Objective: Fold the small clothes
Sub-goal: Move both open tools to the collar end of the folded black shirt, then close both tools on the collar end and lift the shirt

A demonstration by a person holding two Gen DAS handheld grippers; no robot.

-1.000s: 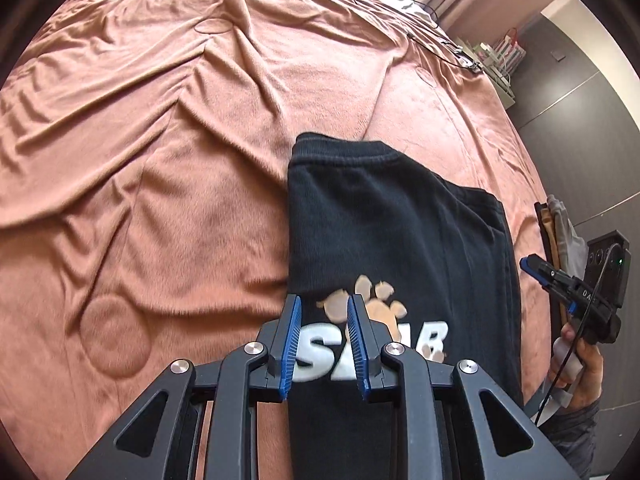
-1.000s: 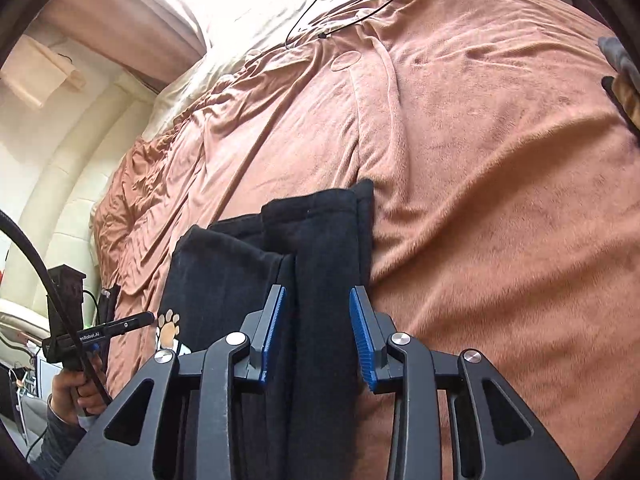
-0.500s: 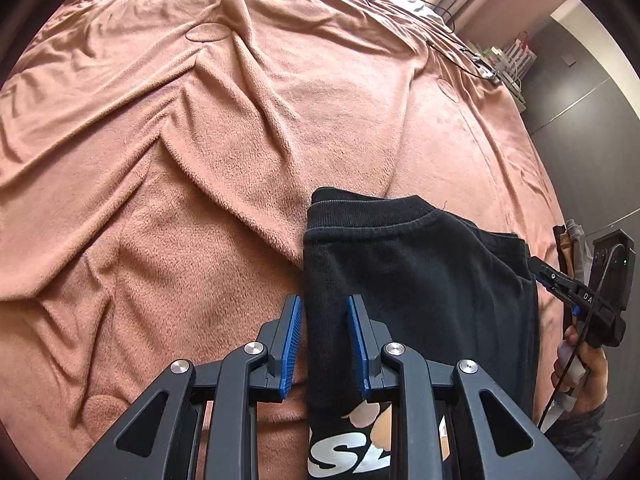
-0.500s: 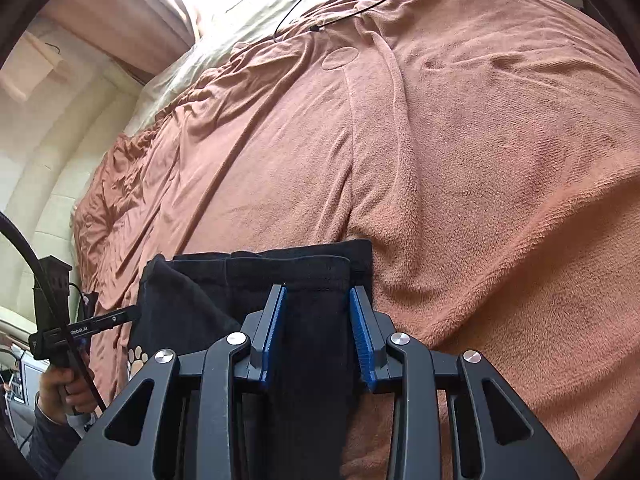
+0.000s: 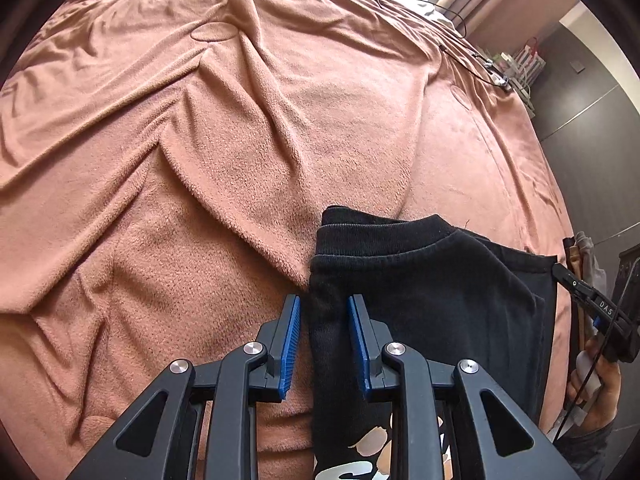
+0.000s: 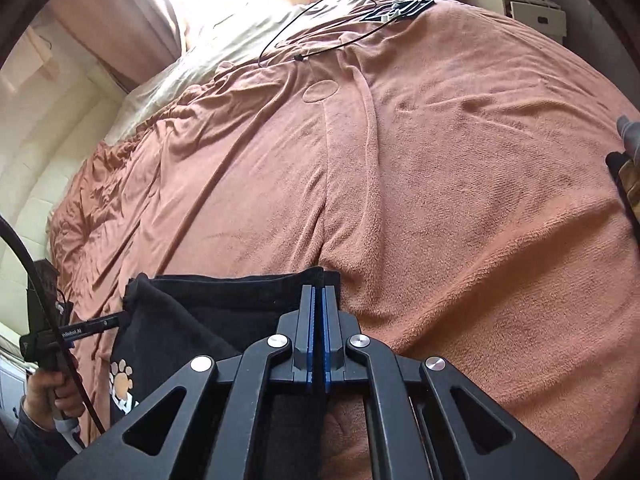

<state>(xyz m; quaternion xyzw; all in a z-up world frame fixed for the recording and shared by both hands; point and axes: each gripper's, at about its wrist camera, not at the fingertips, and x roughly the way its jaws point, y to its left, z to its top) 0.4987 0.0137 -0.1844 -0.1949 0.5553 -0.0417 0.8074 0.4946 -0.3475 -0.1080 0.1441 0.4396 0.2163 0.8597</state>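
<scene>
A small black garment (image 5: 420,288) with a paw print (image 5: 370,444) lies folded on the brown blanket (image 5: 200,200). My left gripper (image 5: 323,308) points down over the garment's left folded edge. A strip of black cloth lies between its blue pads, which stand a little apart from it. In the right wrist view the same garment (image 6: 224,300) lies low and left. My right gripper (image 6: 318,292) is shut on its far right corner, pads together over the hem. Each gripper shows in the other's view: the right (image 5: 560,270), the left (image 6: 120,318).
Rumpled brown blanket covers the bed all around. A black cable (image 6: 320,28) and a dark flat item (image 6: 400,10) lie at the far end by pale bedding. A small stack of clothes (image 5: 580,256) sits at the bed's right edge. Hands hold both tools.
My right gripper's pads have closed together on the garment's corner. My left gripper has shifted off the print to the garment's left edge near the neckband, its gap unchanged.
</scene>
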